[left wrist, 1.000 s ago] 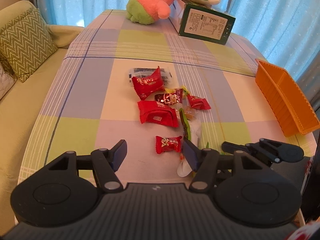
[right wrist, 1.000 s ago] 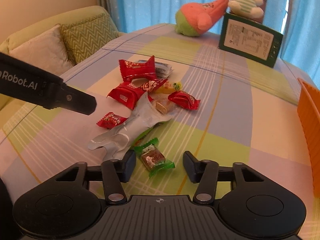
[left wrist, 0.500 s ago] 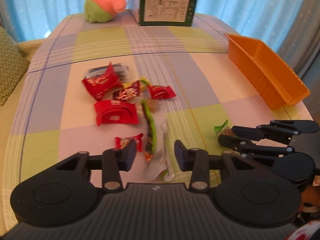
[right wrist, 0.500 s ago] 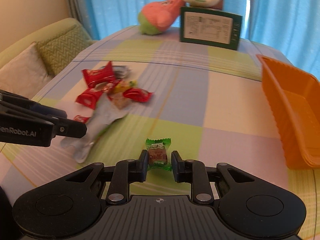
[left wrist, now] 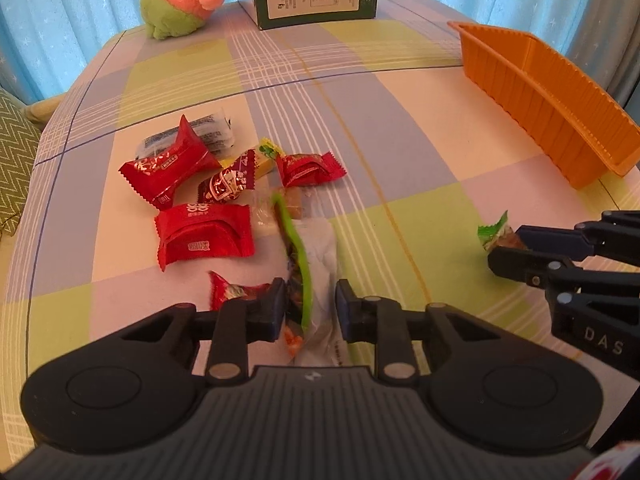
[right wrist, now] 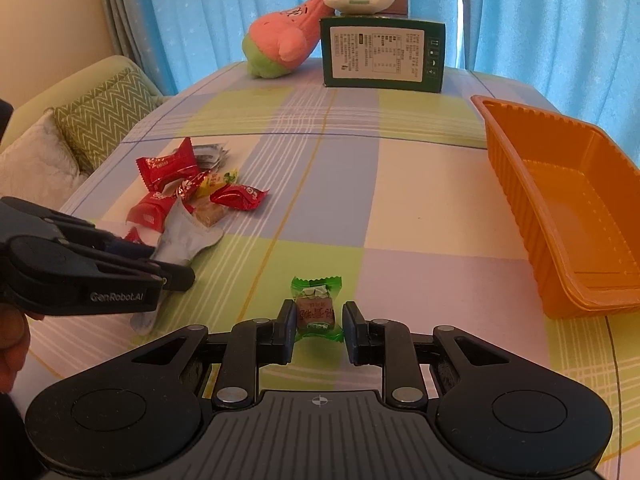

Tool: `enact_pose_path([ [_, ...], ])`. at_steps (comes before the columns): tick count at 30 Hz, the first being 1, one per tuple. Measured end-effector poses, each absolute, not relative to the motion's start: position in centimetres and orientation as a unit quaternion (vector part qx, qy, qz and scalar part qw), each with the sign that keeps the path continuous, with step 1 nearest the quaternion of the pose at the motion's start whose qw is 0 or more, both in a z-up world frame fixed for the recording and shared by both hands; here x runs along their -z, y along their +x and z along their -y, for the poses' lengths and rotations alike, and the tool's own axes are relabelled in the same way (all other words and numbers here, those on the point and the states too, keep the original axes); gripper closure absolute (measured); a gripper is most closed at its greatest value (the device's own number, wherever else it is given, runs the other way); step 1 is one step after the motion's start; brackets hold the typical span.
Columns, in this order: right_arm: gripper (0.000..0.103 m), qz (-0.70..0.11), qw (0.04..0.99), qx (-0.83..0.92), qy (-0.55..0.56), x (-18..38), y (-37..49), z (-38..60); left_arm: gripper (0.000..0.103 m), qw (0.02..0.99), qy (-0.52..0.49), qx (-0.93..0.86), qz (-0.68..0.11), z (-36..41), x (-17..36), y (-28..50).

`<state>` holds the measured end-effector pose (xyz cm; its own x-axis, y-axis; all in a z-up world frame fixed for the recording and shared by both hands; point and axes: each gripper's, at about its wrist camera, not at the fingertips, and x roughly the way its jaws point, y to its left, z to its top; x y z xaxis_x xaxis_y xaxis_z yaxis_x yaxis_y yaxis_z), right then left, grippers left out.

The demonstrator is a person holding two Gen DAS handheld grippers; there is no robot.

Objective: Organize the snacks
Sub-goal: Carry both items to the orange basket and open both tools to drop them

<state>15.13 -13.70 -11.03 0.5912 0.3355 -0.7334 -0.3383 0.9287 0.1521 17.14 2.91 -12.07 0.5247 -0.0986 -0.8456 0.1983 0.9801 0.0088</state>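
Left gripper (left wrist: pixel 310 306): jaws clamped on the long green-edged packet (left wrist: pixel 316 264), whose far end trails ahead of the jaws toward the heap of red snacks (left wrist: pixel 204 236).
Right gripper (right wrist: pixel 318 330): jaws together on the green-wrapped candy (right wrist: pixel 317 312), held between them above the bench (right wrist: pixel 420 208).
Orange tray (right wrist: pixel 516 184): empty, ahead and right of the right jaws.
Risk, left: limp packet may drag neighbouring snacks or slip out.
Risk, right: narrow hold; candy may twist free in transit.
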Motion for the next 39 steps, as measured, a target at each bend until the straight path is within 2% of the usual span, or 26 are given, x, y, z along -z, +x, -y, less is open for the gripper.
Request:
enact_pose_path([
  [9, 0.078, -0.396, 0.901, -0.176, 0.016, 9.3, 14.1, 15.7, 0.08, 0.875, 0.021, 0.092, -0.475, -1.3, 10.5, 15.1],
  [17, 0.078, -0.365, 0.919, -0.144, 0.03, 6.0, 13.2, 19.5, 0.08, 0.885, 0.007, 0.118, -0.451, 2.6, 6.9, 14.5],
  [29, 0.078, -0.336, 0.939, -0.054, 0.045, 2.4, 15.4, 29.9, 0.08, 0.893, -0.004, 0.187, -0.409, 12.3, 2.9, 17.8],
  [39, 0.078, -0.346, 0.936, -0.018, 0.064, 3.2, 18.7, 36.0, 0.08, 0.886, -0.006, 0.223, -0.406, 18.5, 3.8, 21.8],
])
